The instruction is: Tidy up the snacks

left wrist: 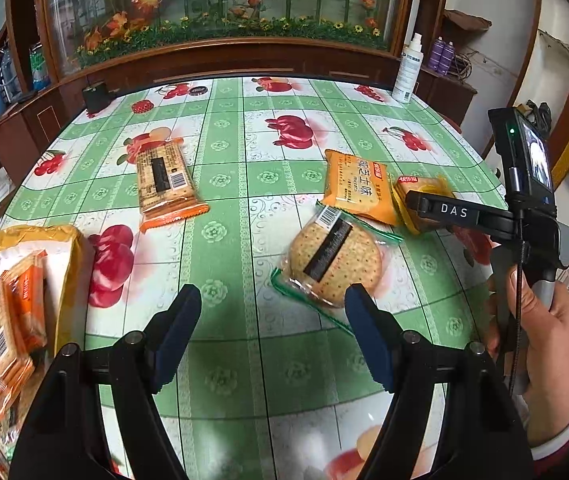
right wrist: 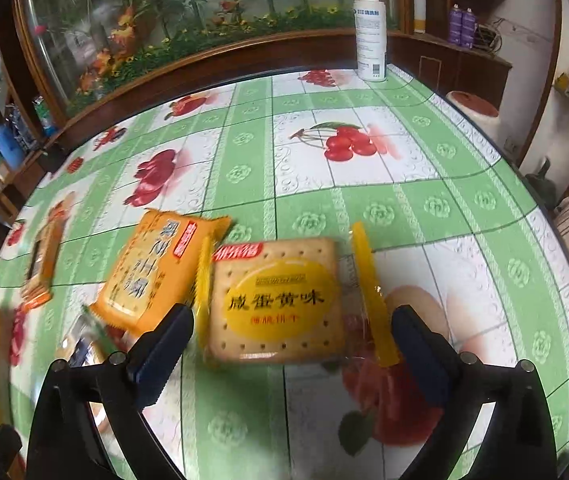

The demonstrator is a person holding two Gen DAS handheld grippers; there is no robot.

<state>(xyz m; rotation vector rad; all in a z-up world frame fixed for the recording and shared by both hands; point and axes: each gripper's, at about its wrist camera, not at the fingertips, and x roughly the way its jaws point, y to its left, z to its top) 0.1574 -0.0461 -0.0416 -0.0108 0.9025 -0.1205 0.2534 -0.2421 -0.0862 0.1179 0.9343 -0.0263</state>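
Here the right gripper (right wrist: pixel 288 336) stands with jaws spread wide, nothing pressed — a square cracker pack (right wrist: pixel 278 300) lies on the tablecloth (right wrist: pixel 424 208) between its fingertips, an orange pack (right wrist: pixel 152 268) just left of them. The left gripper (left wrist: pixel 272 312) is open too, empty; a round cracker pack (left wrist: pixel 334 258) lies just ahead of its right finger, and a tray (left wrist: pixel 70 248) of packs sits left of its jaws.

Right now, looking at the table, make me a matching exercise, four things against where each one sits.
1. round cracker pack
2. square cracker pack
3. spray bottle
4. yellow tray

A. far edge of table
B. between right gripper's open jaws
C. holds packs, left edge
D. just ahead of left gripper

Pairs: 1-D, 2-B, 3-A, 4-C
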